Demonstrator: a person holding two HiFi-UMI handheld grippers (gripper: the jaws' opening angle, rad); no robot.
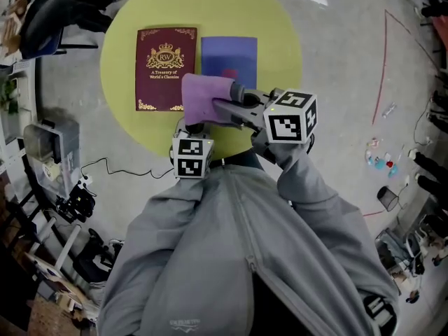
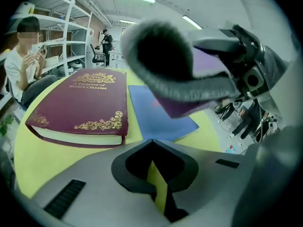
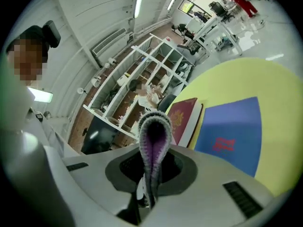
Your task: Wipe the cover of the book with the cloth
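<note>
A maroon book [image 1: 166, 68] with gold lettering lies flat on the left of the round yellow-green table [image 1: 280, 47]. A thin blue book [image 1: 229, 58] lies just to its right. My right gripper [image 1: 225, 108] is shut on a folded purple cloth [image 1: 205, 96], held in the air over the table's near part, just off the maroon book's near right corner. In the right gripper view the cloth [image 3: 154, 136] sticks up out of the right gripper [image 3: 150, 174]. My left gripper [image 1: 190, 127] sits below the cloth at the table's front edge, shut and empty [image 2: 154, 174].
A person [image 2: 23, 56] sits at the table's far side, before white shelving [image 2: 71, 37]. A dark chair [image 1: 49, 12] stands at the back left. Boxes and a black cable [image 1: 105, 166] lie on the floor at the left, a red line [image 1: 383, 68] at the right.
</note>
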